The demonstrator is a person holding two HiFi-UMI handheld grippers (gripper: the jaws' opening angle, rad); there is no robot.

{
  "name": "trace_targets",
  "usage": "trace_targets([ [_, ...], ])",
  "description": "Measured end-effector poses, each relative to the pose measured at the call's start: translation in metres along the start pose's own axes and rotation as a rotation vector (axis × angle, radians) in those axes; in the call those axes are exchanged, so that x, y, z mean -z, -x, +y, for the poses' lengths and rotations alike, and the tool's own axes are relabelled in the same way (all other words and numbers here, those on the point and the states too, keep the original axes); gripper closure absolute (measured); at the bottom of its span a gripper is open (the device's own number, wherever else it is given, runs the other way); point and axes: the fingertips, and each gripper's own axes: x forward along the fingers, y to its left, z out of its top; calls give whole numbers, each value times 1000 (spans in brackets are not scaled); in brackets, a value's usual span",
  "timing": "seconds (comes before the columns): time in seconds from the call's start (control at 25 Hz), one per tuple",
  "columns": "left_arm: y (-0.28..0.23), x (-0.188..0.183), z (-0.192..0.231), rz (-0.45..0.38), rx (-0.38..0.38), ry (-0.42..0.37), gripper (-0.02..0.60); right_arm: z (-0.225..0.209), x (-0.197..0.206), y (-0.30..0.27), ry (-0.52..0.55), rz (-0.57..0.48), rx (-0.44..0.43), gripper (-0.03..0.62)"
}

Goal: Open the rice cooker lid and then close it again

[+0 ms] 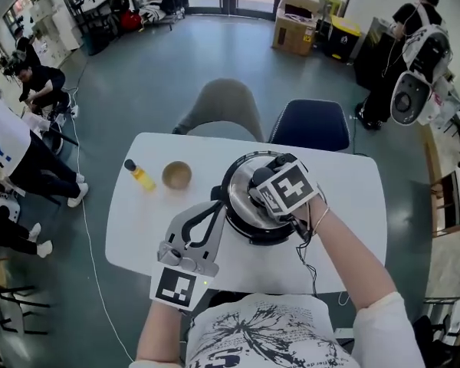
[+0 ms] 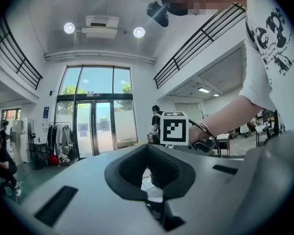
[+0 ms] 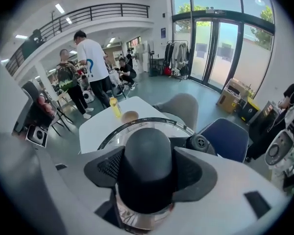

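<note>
A round rice cooker (image 1: 245, 234) with a shiny lid (image 1: 241, 181) stands mid-table in the head view. My right gripper (image 1: 264, 195) reaches down onto the lid from above, its marker cube over the centre. In the right gripper view the black lid knob (image 3: 148, 153) fills the gap between the jaws of the right gripper (image 3: 147, 173), and both pads lie against it. The lid's rim (image 3: 137, 125) curves behind the knob. My left gripper (image 1: 217, 208) lies level at the cooker's left side, tips together and holding nothing. The left gripper (image 2: 151, 174) looks towards the cooker and the right hand.
On the white table (image 1: 138, 240), left of the cooker, stand a yellow bottle (image 1: 140, 175) and a wooden bowl (image 1: 176, 175). A grey chair (image 1: 222, 110) and a blue chair (image 1: 310, 123) sit at the far edge. People stand and sit at the room's left side.
</note>
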Motion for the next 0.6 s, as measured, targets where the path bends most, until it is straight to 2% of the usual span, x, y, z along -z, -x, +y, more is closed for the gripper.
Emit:
trace_targets([
  [0.08, -5, -1, 1, -3, 18, -2, 568, -1, 0, 0, -14, 19, -7, 290],
  [0.24, -10, -1, 5, -9, 48, -14, 568, -2, 0, -1, -16, 15, 1, 289],
  [0.44, -9, -8, 10, -41, 63, 7, 568, -1, 0, -2, -32, 16, -3, 299],
  [0.6, -1, -15, 20, -46, 66, 5, 568, -1, -4, 1, -76, 4, 12, 301],
])
